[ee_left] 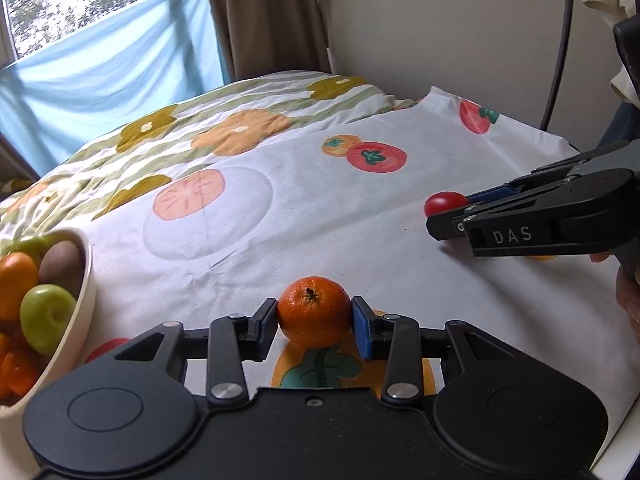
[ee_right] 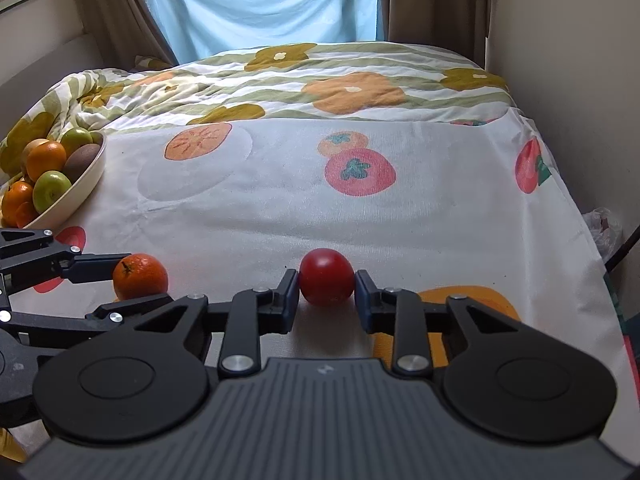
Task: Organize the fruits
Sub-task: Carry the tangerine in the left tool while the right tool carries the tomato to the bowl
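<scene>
Left gripper (ee_left: pixel 315 314) clamps orange (ee_left: pixel 314 311); right gripper (ee_right: pixel 326 284) clamps red tomato (ee_right: pixel 327 282). Fruit bowl (ee_right: pixel 86 182) at cloth's (ee_right: pixel 280 208) left edge, path clear.

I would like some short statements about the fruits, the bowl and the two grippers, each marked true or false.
1. The left gripper is closed on an orange. True.
2. The right gripper holds a green apple. False: it grips a red tomato.
3. The bowl is empty. False: it holds oranges, green apples and a kiwi.
4. The bowl stands on the left side of the cloth. True.
</scene>
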